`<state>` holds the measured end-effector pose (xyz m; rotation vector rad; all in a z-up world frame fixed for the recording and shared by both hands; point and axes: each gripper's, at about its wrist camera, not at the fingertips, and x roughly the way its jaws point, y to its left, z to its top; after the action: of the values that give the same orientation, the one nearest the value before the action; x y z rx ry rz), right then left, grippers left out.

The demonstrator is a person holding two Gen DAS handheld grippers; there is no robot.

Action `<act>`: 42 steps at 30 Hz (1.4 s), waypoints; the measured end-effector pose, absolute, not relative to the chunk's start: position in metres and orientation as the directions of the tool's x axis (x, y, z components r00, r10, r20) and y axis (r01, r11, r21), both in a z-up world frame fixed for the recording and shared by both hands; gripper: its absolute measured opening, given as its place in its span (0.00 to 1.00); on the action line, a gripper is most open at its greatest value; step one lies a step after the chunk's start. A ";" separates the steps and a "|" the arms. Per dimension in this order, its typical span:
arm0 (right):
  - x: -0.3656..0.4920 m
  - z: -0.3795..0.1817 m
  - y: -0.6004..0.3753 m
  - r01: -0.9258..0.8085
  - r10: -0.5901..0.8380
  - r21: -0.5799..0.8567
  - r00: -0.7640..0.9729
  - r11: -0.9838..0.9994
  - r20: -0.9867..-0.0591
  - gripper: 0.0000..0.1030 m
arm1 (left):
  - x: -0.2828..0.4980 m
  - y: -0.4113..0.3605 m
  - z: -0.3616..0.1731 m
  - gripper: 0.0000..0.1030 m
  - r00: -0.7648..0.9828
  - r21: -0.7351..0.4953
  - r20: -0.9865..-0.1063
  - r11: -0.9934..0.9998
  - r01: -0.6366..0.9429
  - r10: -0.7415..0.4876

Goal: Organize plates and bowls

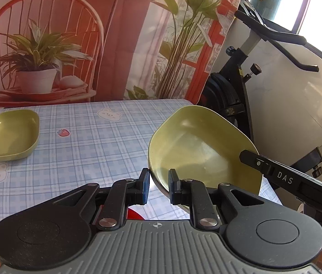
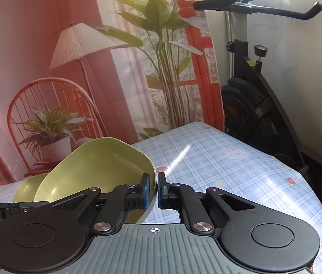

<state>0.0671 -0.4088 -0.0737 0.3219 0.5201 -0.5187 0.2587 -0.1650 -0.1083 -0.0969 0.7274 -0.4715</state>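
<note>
Both claws grasp the same green bowl (image 1: 197,146), which hangs tilted above the plaid-covered surface (image 1: 88,150) rather than resting on it. In the left wrist view the left claw (image 1: 159,186) pinches the bowl's near rim at about 6 o'clock of the bowl, one finger outside the wall and one inside, with a gap remaining between the pads that the rim fills. The bowl sits toward 3 o'clock in that view, its hollow facing the camera, and the other tool's black arm crosses its rim at the right. In the right wrist view the right claw (image 2: 153,188) is clenched on the bowl's (image 2: 97,166) right-hand rim, the wall squeezed between the two blue-edged pads, the bowl lying toward 9 o'clock of the fingers. A second green bowl (image 1: 11,134) rests flat on the surface at 10 o'clock in the left view, well apart from the held one; in the right view its edge (image 2: 27,189) peeks from behind the held bowl at 9 o'clock. An exercise bike (image 2: 257,96) stands beyond the surface's far right corner, beside a printed backdrop (image 1: 74,41) of plants and a chair.
</note>
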 end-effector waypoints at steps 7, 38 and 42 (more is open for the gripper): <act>0.126 -0.065 -0.349 0.402 -0.247 0.193 0.807 0.895 -0.537 0.06 | 0.242 -0.085 -0.089 0.18 0.702 -0.245 -0.595 0.921 0.305 -0.391; 0.161 -0.145 -0.200 0.245 -0.101 0.076 0.635 0.966 -0.766 0.07 | 0.146 0.043 -0.173 0.20 0.629 -0.470 -0.681 0.882 0.016 -0.375; 0.159 -0.146 -0.197 0.233 -0.108 0.057 0.634 0.971 -0.765 0.07 | 0.142 0.044 -0.183 0.20 0.610 -0.496 -0.689 0.868 -0.004 -0.391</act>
<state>0.1586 -0.1967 -0.1464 0.1563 0.8625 -0.1958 0.1416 0.0445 -0.1832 -0.4841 0.8941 -0.2335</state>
